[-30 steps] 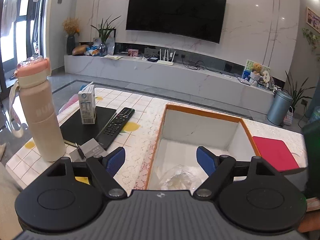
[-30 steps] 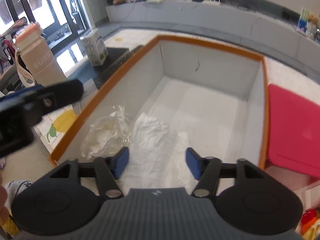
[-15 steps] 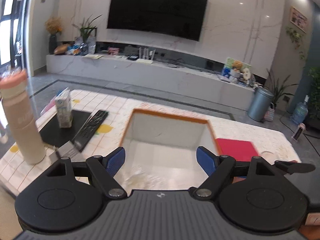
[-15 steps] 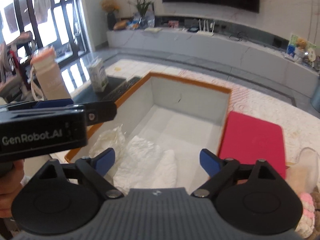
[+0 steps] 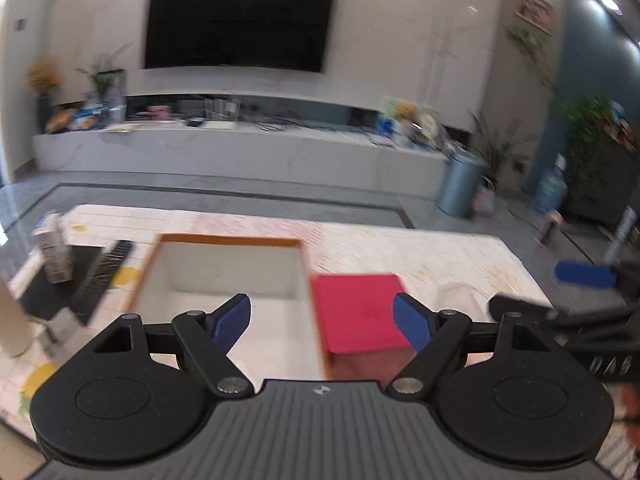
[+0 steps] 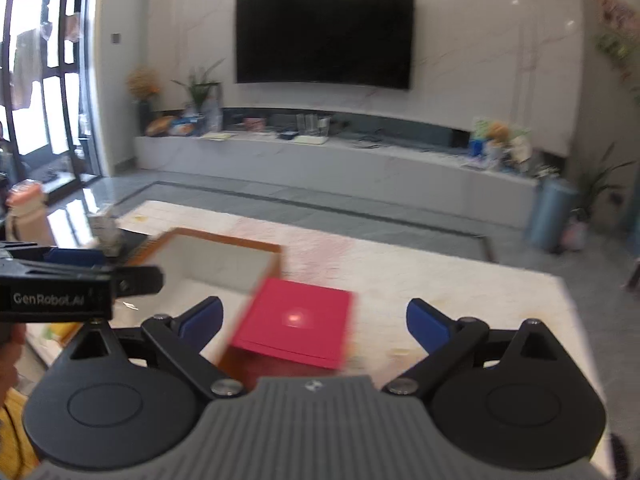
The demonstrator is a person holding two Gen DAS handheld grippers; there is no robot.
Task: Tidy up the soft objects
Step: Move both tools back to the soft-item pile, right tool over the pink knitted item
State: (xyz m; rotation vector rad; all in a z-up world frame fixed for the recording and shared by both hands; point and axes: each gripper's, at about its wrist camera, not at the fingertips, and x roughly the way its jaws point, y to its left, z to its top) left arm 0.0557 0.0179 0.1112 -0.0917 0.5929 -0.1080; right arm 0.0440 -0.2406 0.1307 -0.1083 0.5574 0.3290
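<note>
Orange-rimmed box [image 5: 228, 280] with white walls sits just ahead of the left gripper [image 5: 322, 322], mostly past its left finger. Fingers [image 5: 232, 320] are spread wide, nothing between them. A red lid [image 5: 360, 312] lies flat on the tabletop [image 5: 420, 248] ahead, between the fingers and toward the right one, touching the box's right wall. Off past the left finger: a remote [image 5: 102, 276], a small carton [image 5: 54, 256], a pale bottle [image 5: 12, 320]. Far right you can see the other gripper's blue pad poking in. The whole frame is smeared, so I can't make out anything inside the box from here.

Right view: right gripper [image 6: 314, 322] is also wide open and empty. Same red lid [image 6: 294, 322] sits between its fingers [image 6: 426, 326], box [image 6: 216, 264] ahead past the left finger, and the left tool crosses in from the left edge. This view shows the bottle's [image 6: 24, 216] pink cap, which the left view cuts off; the left view alone shows the remote.

No soft things clearly visible in either shot, presumably low in the box or out of frame. Risk as I see it: both tools are close together and the picture's blurry, so reaching now could knock them into each other, or nudge the lid or the box rim.
</note>
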